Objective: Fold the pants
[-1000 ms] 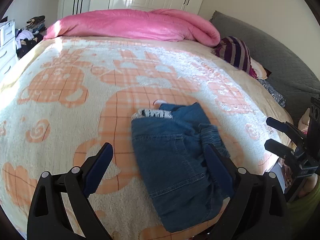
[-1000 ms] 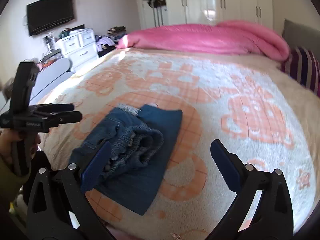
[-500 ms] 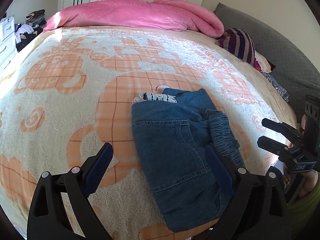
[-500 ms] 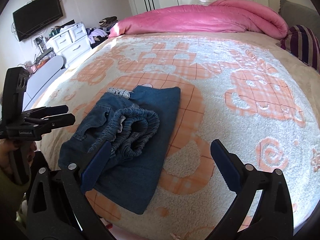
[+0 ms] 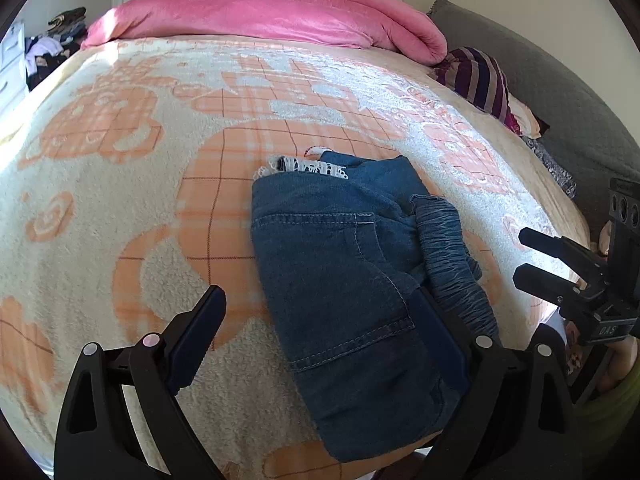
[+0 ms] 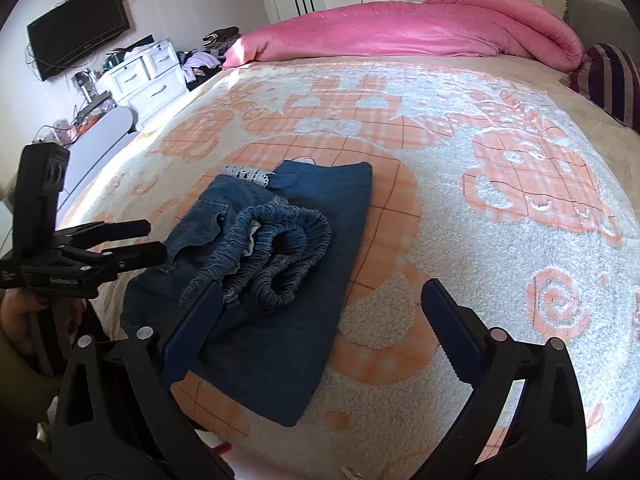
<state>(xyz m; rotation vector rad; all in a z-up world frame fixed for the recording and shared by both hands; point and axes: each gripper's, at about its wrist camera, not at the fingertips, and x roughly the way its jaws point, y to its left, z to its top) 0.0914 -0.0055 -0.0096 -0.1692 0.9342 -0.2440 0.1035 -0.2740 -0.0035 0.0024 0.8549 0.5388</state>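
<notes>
Blue denim pants (image 5: 344,276) lie folded in a compact stack near the bed's near edge, with the elastic waistband (image 6: 276,248) bunched on top and white lace trim (image 5: 308,166) at the far end. They also show in the right wrist view (image 6: 288,280). My left gripper (image 5: 320,312) is open and empty, low over the stack's near end. My right gripper (image 6: 320,300) is open and empty, just short of the stack's right side. Each gripper shows in the other's view: the right gripper (image 5: 548,256) and the left gripper (image 6: 124,240).
The bed carries a cream and orange patterned blanket (image 5: 120,184). A rolled pink duvet (image 5: 272,16) lies along the far side. A striped pillow (image 5: 476,76) and a grey headboard (image 5: 560,92) are at right. White drawers (image 6: 140,76) and a TV (image 6: 76,36) stand beyond the bed's left.
Both grippers have moved forward and lower toward the folded pants, which now look larger in both views. Both stay open and empty. The pants have not moved.
</notes>
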